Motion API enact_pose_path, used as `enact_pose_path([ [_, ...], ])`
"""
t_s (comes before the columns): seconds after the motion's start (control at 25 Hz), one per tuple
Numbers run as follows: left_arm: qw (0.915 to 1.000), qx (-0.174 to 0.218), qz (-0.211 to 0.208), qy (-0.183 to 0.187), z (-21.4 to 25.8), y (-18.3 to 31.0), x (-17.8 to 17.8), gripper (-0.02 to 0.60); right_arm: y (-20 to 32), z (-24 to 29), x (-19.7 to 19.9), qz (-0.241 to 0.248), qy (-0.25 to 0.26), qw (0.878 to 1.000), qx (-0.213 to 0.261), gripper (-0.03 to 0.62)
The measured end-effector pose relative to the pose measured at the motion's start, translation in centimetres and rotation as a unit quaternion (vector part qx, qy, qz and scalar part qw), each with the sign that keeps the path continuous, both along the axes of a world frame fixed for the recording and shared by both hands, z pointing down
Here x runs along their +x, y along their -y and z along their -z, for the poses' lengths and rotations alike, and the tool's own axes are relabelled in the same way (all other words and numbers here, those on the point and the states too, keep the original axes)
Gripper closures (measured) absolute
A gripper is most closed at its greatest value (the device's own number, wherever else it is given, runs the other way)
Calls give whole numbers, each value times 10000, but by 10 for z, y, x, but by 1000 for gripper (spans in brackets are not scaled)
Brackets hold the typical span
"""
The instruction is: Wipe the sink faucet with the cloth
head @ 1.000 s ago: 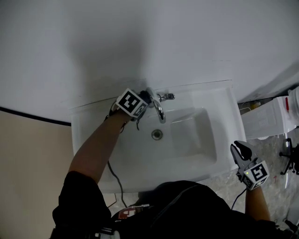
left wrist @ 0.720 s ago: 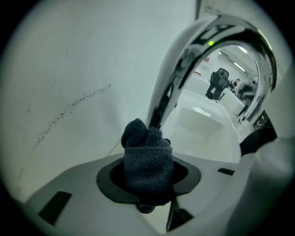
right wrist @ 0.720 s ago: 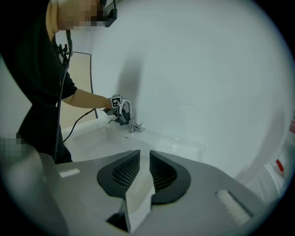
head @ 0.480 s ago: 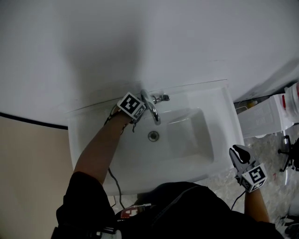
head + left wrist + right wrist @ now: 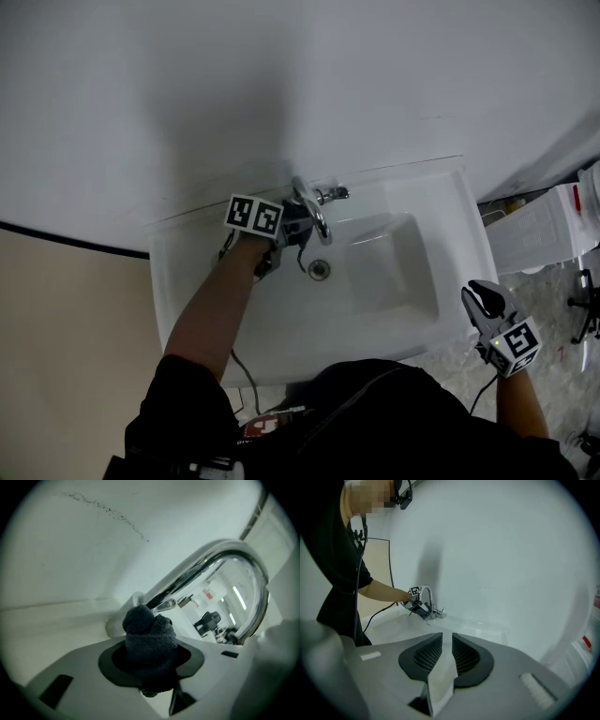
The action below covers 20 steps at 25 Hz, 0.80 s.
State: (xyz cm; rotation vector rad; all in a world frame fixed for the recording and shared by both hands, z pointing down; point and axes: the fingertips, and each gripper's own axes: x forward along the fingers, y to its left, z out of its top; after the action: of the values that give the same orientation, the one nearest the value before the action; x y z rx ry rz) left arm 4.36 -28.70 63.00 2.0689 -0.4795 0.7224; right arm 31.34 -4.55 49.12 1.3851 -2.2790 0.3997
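Left tool (image 5: pixel 292 228): clenched on the cloth (image 5: pixel 149 637), at 9 o'clock of the faucet (image 5: pixel 220 559).
Cloth: dark, wadded, bulging out from between the jaws; its top lies against the foot of the spout.
Faucet: chrome, arched spout, mounted at 12 o'clock of the sink (image 5: pixel 394 309) basin.
Sink: white, set against the wall.
Right tool (image 5: pixel 486 302): released, jaws narrowly apart with nothing between them; off the sink rim at 4 o'clock, well apart from the faucet.

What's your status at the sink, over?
Left gripper shut on dark cloth, at neck of chrome faucet. Right gripper empty, jaws slightly apart, by sink front-right corner. Nothing in the way.
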Motion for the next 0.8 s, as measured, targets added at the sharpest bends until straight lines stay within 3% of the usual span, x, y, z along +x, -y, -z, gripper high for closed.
enact_pose_path([
  [0.08, 9953, -512, 377, -732, 13, -2, 13, 433, 0, 0, 2, -20, 24, 10000, -9, 533],
  [0.16, 9860, -962, 701, -1165, 8, 4, 24, 434, -1, -2, 4, -50, 38, 10000, -51, 533],
  [0.32, 9726, -1496, 1045, -1438, -28, 12, 36, 434, -7, -6, 6, -153, 37, 9997, -181, 533],
  [0.48, 9609, -1758, 1368, -1647, -48, 17, 39, 437, -13, -7, 16, -280, -38, 9994, -207, 533],
  [0.6, 9663, -1592, 1219, -1616, -25, 10, 31, 438, -15, 2, 22, -375, -10, 9992, -128, 533],
  [0.72, 9794, -1168, 837, -1422, 6, 6, 17, 437, -11, 9, 29, -403, 20, 9992, 15, 533],
  [0.8, 9869, -906, 634, -1176, 3, 8, 16, 440, -8, 5, 27, -404, 38, 9992, 38, 533],
])
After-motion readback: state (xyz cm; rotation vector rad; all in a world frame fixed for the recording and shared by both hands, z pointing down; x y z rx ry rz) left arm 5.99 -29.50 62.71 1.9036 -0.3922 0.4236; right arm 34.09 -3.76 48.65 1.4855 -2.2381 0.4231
